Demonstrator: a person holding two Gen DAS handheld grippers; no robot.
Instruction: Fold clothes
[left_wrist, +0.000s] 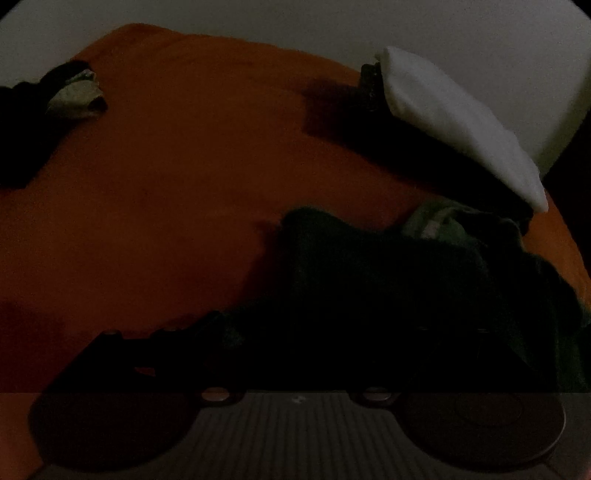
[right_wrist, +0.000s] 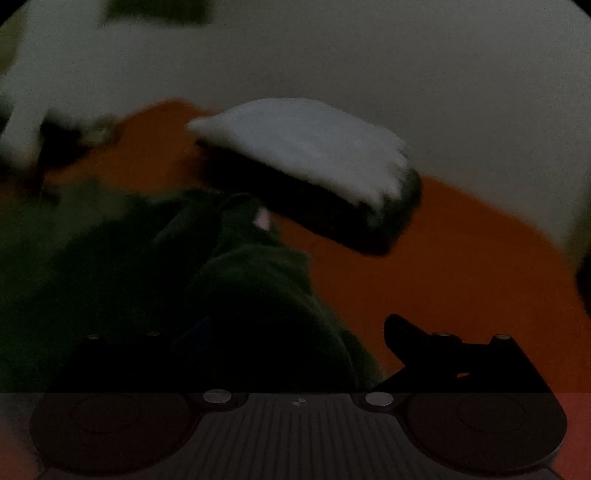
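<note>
A dark green garment (left_wrist: 388, 280) lies crumpled on an orange surface (left_wrist: 166, 184). It also shows in the right wrist view (right_wrist: 240, 288). My left gripper (left_wrist: 295, 350) sits low with the green cloth across its fingers; the left finger (left_wrist: 147, 350) shows, the right finger is hidden in dark cloth. My right gripper (right_wrist: 295, 350) also reaches into the green cloth; its right finger (right_wrist: 424, 339) shows over the orange surface, the left is hidden. The scene is very dark.
A stack of folded clothes with a white piece on top (left_wrist: 461, 122) and dark pieces below lies at the back right, also in the right wrist view (right_wrist: 306, 147). A dark and pale bundle (left_wrist: 74, 96) lies at the back left. A pale wall stands behind.
</note>
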